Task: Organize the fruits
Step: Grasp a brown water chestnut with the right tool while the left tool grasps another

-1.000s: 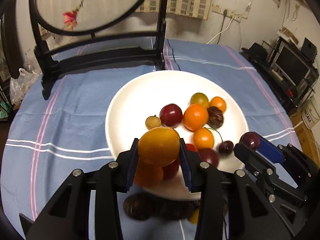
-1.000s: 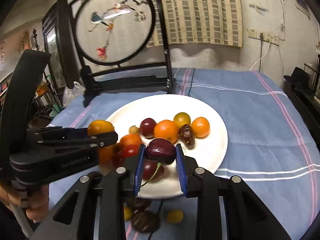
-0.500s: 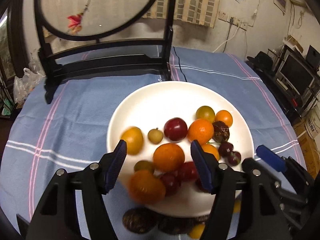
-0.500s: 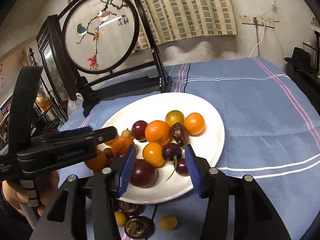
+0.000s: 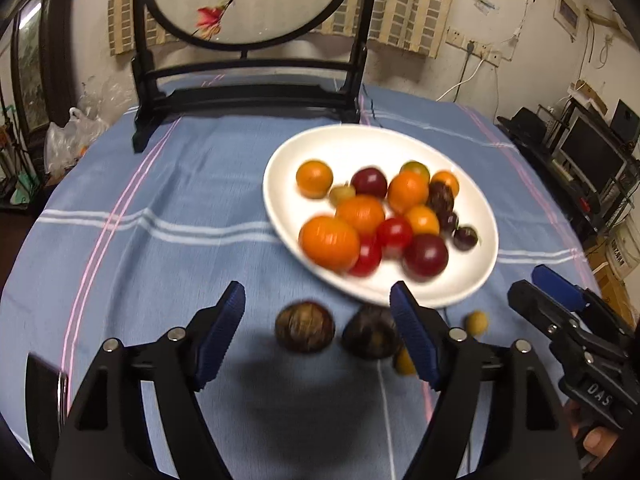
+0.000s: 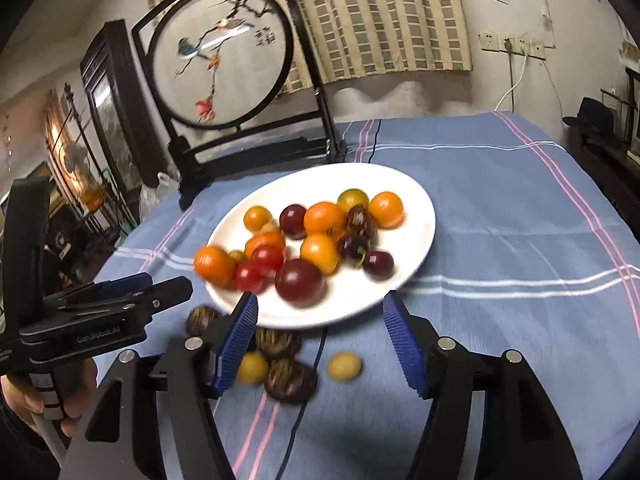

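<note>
A white plate (image 5: 372, 140) holds several oranges, red tomatoes, dark plums and cherries. An orange fruit (image 5: 314, 178) lies at its far left and a dark cherry (image 6: 378, 264) near its front right. My left gripper (image 5: 316, 290) hangs over the cloth just short of the plate, its jaws opening with nothing between them. Below it lie two brown nuts (image 5: 305, 326). My right gripper (image 6: 320, 300) hovers at the plate's (image 6: 420, 208) near rim, jaws also opening and empty. Each gripper shows in the other's view: the right gripper (image 5: 560, 296), the left gripper (image 6: 160, 288).
A blue striped cloth (image 5: 160, 220) covers the table. Small yellow fruits (image 6: 344, 365) and dark nuts (image 6: 290, 380) lie on it in front of the plate. A black stand with a round embroidered screen (image 6: 218, 68) rises at the back. A hand (image 6: 24, 396) holds the left gripper.
The left gripper let go of the orange fruit and the right gripper let go of the dark cherry; both fruits now lie on the plate. Both grippers drew back with jaws spreading.
</note>
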Available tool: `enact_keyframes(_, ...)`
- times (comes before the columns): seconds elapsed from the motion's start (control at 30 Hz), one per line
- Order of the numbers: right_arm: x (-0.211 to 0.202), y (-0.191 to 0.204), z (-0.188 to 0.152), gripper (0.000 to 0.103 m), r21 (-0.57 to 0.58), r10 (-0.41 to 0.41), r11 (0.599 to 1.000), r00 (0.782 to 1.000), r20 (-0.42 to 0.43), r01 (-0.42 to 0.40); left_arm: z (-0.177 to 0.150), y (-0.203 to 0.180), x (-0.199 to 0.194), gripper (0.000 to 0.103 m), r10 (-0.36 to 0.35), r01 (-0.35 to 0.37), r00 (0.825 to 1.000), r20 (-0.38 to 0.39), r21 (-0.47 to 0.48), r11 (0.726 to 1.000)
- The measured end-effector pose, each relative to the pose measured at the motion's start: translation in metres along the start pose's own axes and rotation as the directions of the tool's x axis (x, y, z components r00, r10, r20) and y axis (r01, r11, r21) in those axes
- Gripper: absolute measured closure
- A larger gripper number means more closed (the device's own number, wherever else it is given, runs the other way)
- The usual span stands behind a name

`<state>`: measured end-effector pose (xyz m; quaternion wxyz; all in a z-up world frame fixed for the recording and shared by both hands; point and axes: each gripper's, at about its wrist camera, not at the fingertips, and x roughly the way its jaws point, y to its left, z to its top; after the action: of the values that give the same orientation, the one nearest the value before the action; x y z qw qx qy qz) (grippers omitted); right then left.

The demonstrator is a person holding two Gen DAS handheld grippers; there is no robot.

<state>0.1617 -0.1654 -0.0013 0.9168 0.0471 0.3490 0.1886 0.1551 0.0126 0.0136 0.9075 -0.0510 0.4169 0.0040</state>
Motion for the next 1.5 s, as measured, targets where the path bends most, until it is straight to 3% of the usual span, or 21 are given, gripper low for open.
enact_keyframes(0.27, 0.0, 0.027, -0.027, 0.037, -0.111, 0.001, 0.994, 0.997, -0.078, -0.009, -0.037, 0.003, 0.009, 0.03, 0.011, -0.011, 1.0, -0.024, 0.032, 0.999)
enact_keyframes(0.5, 0.022, 0.043, -0.04, 0.037, -0.189, -0.044, 0.982, 0.985, -0.165, 0.013, -0.036, 0.009, 0.012, 0.03, 0.017, -0.016, 1.0, -0.011, 0.051, 0.999)
enact_keyframes(0.63, 0.041, 0.051, -0.043, 0.038, -0.257, -0.115, 0.965, 0.97, -0.214, 0.058, -0.034, 0.01, 0.011, 0.03, 0.018, -0.017, 1.0, -0.009, 0.052, 0.999)
enact_keyframes(0.7, 0.048, 0.053, -0.043, 0.038, -0.293, -0.151, 0.952, 0.964, -0.218, 0.083, -0.033, 0.012, 0.013, 0.03, 0.012, -0.011, 1.0, -0.016, 0.048, 0.999)
enact_keyframes(0.8, 0.053, 0.054, -0.037, 0.038, -0.323, -0.14, 0.944, 0.966, -0.216, 0.065, -0.033, 0.014, 0.019, 0.03, 0.015, -0.014, 0.999, -0.041, 0.033, 0.999)
enact_keyframes(0.9, 0.056, 0.053, -0.034, 0.05, -0.307, -0.077, 0.952, 0.967, -0.242, -0.001, -0.034, 0.014, 0.024, 0.03, 0.033, -0.03, 0.998, -0.057, 0.038, 0.999)
enact_keyframes(0.97, 0.052, 0.054, -0.036, 0.064, -0.31, -0.065, 0.951, 0.971, -0.231, -0.01, -0.034, 0.014, 0.024, 0.03, 0.038, -0.036, 0.997, -0.06, 0.042, 0.998)
enact_keyframes(1.27, 0.026, 0.042, -0.034, 0.064, -0.227, -0.024, 0.974, 0.981, -0.193, -0.021, -0.038, 0.012, 0.029, 0.032, 0.044, -0.039, 0.996, -0.082, 0.058, 0.998)
enact_keyframes(1.5, 0.019, 0.033, -0.03, 0.064, -0.185, -0.007, 0.982, 0.984, -0.178, -0.027, -0.041, 0.01, 0.04, 0.045, 0.053, -0.045, 0.994, -0.099, 0.082, 0.996)
